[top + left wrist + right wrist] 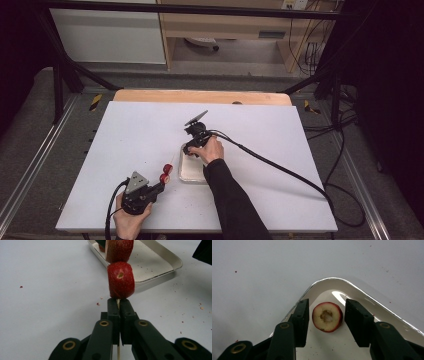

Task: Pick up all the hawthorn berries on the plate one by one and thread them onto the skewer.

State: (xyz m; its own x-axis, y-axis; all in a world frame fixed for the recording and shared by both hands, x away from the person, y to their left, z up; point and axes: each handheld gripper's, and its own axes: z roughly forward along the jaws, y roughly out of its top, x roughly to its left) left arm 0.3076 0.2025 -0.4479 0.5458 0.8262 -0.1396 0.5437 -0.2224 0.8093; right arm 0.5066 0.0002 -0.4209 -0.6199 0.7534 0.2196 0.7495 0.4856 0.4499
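My left tongs (pixel 159 186) are clenched on a thin wooden skewer (pixel 118 302). In the left gripper view the stick is pinched between the two black jaws, and it comes out again behind them, toward my hand. Two red fruit pieces (pixel 120 280) sit on the skewer just ahead of the jaw tips, one behind the other; the near one almost touches the tips and shows a small hole in its cut face. The high view does not give this detail: there I only see the two red pieces (pixel 165 173) in front of my left tongs, and a pale line of the stick going on past them.

The long axis of the skewer runs straight along my left tongs, away from my hand, and its far end points to the metal tray (pixel 186 176), which lies just beyond it on the white surface (pixel 125 135).

My right tongs (pixel 326 316) stand over the corner of the tray (pixel 332 281), pointing down. In the right gripper view a round fruit slice (pixel 327 317) with red skin and a pale hollow centre lies flat on the tray floor between my jaws. There is a gap on both sides of it, so the jaws do not press it: these tongs are released, not grasping. In the high view my right hand (pixel 209 149) covers this slice.
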